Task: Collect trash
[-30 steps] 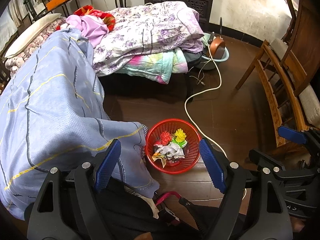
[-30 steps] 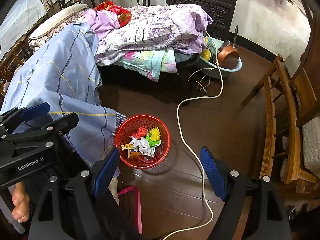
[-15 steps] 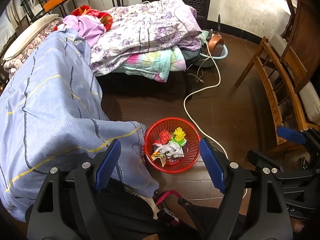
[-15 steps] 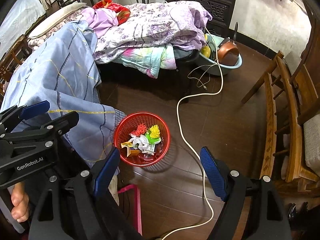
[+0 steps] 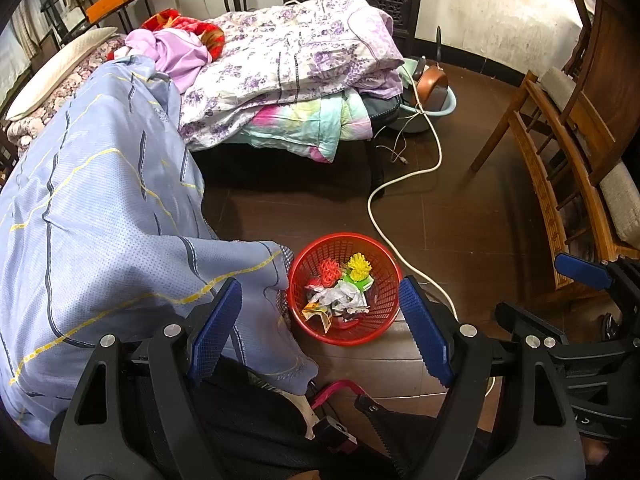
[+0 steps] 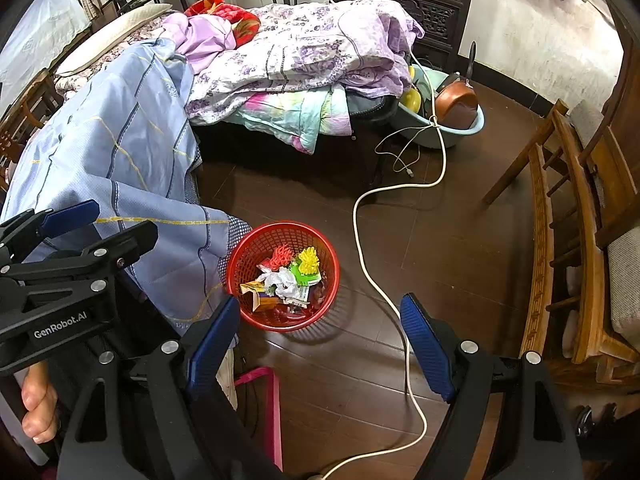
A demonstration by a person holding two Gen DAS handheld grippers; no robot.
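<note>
1. Trash [image 5: 336, 296] lies in the red basket [image 5: 380, 322] on the floor [image 5: 460, 232], beside the blue sheet [image 5: 100, 220].
2. Left gripper [image 5: 320, 326]: fingers [image 5: 426, 336] spread wide, empty, above the basket.
3. Right gripper [image 6: 320, 340]: fingers [image 6: 428, 346] spread wide, empty, touching nothing.

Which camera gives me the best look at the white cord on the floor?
The right wrist view. It shows the white cord nearly whole, from the basin down past the red basket to the bottom edge. In the left wrist view the cord disappears behind that gripper's right finger just past the basket.
</note>
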